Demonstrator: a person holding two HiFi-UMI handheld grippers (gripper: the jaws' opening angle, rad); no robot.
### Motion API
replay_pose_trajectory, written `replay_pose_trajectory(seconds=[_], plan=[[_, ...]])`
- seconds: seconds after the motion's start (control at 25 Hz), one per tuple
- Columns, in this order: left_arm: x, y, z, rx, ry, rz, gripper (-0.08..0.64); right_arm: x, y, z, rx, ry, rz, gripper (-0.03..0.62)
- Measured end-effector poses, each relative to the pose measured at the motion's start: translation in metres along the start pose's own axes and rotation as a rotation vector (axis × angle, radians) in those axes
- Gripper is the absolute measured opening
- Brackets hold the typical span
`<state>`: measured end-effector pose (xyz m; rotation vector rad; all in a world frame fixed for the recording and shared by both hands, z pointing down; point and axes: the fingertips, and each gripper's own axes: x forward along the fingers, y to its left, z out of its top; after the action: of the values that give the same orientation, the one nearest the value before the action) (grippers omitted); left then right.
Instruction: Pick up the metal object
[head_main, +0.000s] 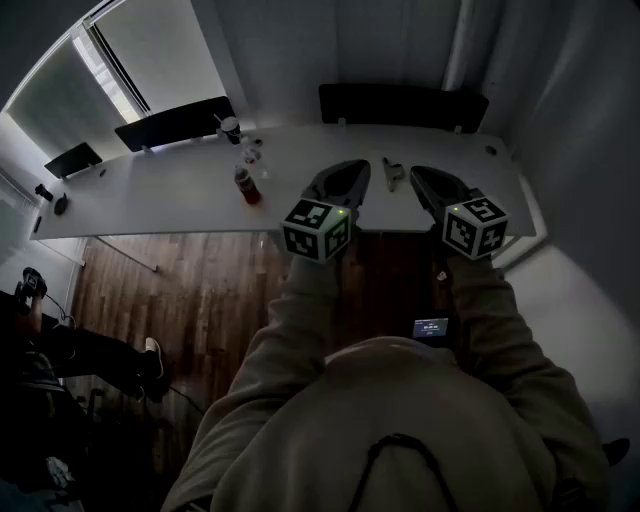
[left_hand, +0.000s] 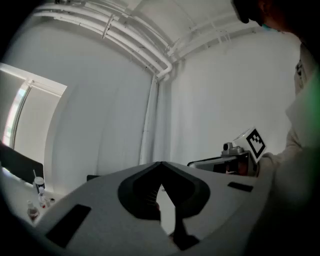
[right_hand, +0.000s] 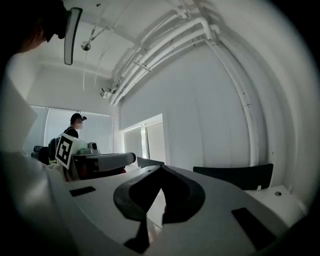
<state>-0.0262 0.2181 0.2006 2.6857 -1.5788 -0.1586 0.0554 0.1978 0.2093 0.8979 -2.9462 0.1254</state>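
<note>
White bench (head_main: 180, 185) bears the metal object (head_main: 392, 172), lying between left tongs (head_main: 362, 166) and right tongs (head_main: 416, 172); both pairs level, closed tight, gripping nothing.

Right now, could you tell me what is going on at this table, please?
A person stands at a white table, holding the left hand-held gripper and the right hand-held gripper level over its near edge. Both have their jaws together and hold nothing. The metal object lies on the table between them and has not been picked up. A bottle stands further left.
</note>
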Motion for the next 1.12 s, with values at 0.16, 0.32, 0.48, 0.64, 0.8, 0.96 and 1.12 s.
replay_pose_trajectory(seconds=[0.16,0.32,0.48,0.64,0.8,0.96,1.12], plan=[[0.008,-0.001,-0.003,0.007,0.015,-0.017,0.003,-0.001,-0.011,0.004,-0.029,-0.007,-0.042,0.018],[0.02,0.003,-0.005,0.023,0.021,-0.015,0.003,-0.008,-0.033,0.013,-0.042,-0.006,-0.091,0.018],[0.032,0.005,-0.007,0.035,0.021,-0.027,0.003,-0.007,-0.041,0.007,0.024,0.024,-0.019,0.018],[0.047,0.01,-0.004,0.063,0.032,-0.026,0.003,-0.006,-0.073,0.001,0.08,0.014,-0.079,0.018],[0.052,0.008,-0.01,0.004,0.04,-0.07,0.003,-0.004,-0.084,-0.002,0.068,0.028,-0.114,0.018],[0.057,0.014,-0.019,-0.019,0.04,-0.035,0.003,-0.005,-0.088,-0.013,0.099,0.046,-0.098,0.02],[0.064,0.016,-0.024,-0.018,0.052,-0.017,0.003,-0.01,-0.102,-0.017,0.054,0.077,-0.133,0.018]])
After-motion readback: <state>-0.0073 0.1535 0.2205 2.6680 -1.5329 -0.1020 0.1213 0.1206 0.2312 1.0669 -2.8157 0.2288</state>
